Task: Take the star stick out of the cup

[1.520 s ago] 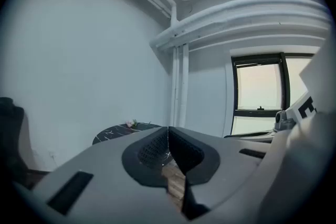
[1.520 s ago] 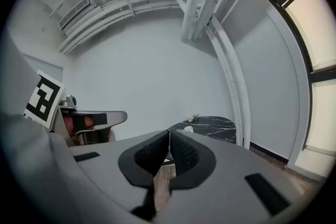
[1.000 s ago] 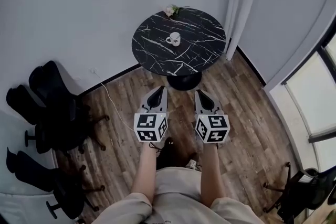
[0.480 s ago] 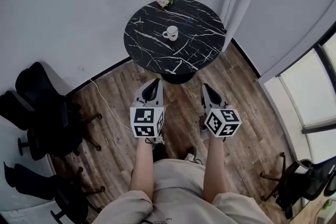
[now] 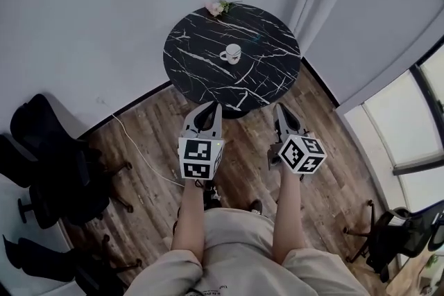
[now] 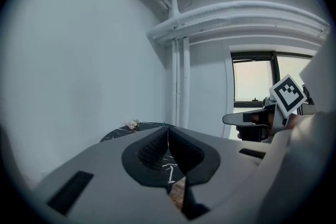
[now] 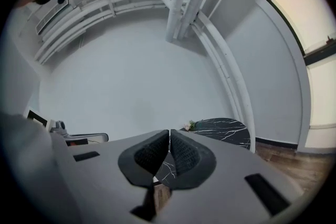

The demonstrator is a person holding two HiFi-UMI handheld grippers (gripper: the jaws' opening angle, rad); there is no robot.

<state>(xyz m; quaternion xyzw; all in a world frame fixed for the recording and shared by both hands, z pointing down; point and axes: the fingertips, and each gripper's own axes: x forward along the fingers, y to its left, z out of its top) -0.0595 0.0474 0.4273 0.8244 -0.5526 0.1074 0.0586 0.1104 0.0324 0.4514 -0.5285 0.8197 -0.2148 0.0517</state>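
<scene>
A white cup (image 5: 232, 53) stands near the middle of a round black marble table (image 5: 201, 45) ahead of me; the star stick in it is too small to make out. My left gripper (image 5: 211, 109) and right gripper (image 5: 281, 111) are both held low over the wooden floor, short of the table's near edge, jaws pointing toward it. Both are shut with nothing between the pads. In the left gripper view the jaws (image 6: 168, 131) meet in front of the table (image 6: 118, 134). The right gripper view shows its jaws (image 7: 169, 136) closed before the table (image 7: 231, 128).
A small pink flower (image 5: 216, 7) lies at the table's far edge by the grey wall. Black office chairs (image 5: 48, 142) stand at the left, another chair (image 5: 402, 236) at the lower right. A white cable (image 5: 135, 149) runs across the floor. Windows (image 5: 409, 114) are to the right.
Both grippers have moved forward, closer to the table's near edge, and the view has shifted with my steps. Both stay shut.
</scene>
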